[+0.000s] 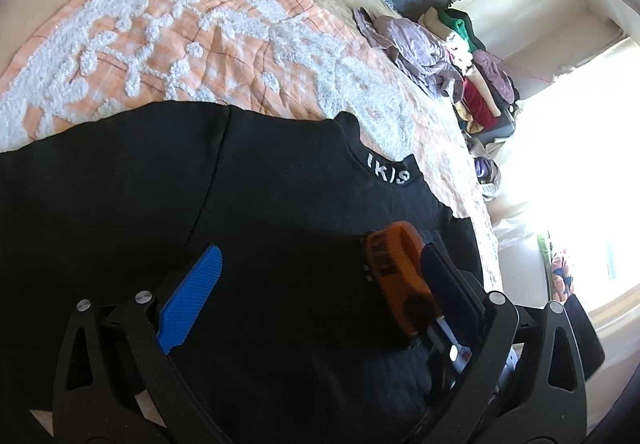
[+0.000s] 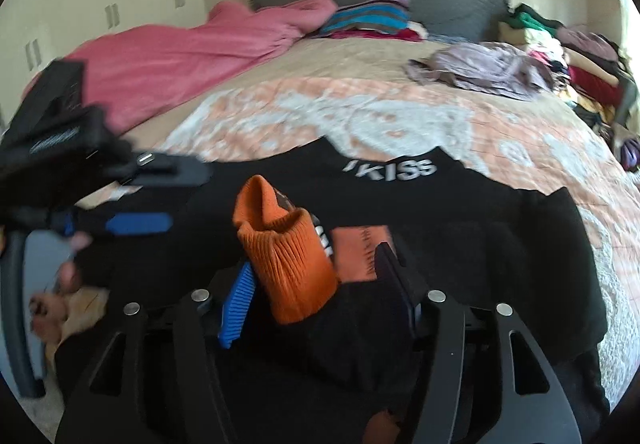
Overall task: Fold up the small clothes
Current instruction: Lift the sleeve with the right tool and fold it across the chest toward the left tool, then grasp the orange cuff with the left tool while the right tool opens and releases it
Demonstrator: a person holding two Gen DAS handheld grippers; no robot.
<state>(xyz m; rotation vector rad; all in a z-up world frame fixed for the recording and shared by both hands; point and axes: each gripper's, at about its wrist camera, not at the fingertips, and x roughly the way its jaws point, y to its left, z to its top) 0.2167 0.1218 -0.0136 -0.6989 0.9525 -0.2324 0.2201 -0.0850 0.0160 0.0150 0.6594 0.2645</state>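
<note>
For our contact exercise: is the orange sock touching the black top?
Touching. The right wrist view shows the sock resting directly on the top, with black fabric all round its base.

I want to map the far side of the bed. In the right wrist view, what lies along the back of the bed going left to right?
Pink blanket → striped folded clothes by the grey headboard → crumpled lilac garment → mixed clothes pile at the right edge.
</note>
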